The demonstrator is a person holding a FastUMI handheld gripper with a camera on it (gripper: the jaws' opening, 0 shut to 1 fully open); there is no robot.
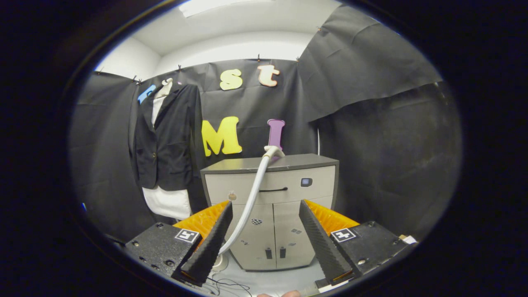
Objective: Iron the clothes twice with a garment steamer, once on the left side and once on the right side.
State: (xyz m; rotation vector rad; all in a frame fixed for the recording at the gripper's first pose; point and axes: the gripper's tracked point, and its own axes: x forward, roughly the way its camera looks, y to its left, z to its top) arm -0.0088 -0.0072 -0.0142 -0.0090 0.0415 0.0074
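A black jacket (pixel 166 138) over a white shirt (pixel 168 202) hangs on the booth wall, beyond and to the left of the fingers. A white steamer hose (pixel 252 194) rises from the floor by the left finger and curves up over the top of a grey cabinet (pixel 270 206); its head (pixel 273 151) rests at the cabinet's top edge. My gripper (pixel 266 216) is open, with nothing between its fingers. The hose passes just ahead of the left finger (pixel 210 243).
The grey cabinet with a drawer and two doors stands straight ahead on a pale floor (pixel 264 280). Thin cables (pixel 225 285) lie on the floor near the fingers. Black cloth walls close in on the left, back and right.
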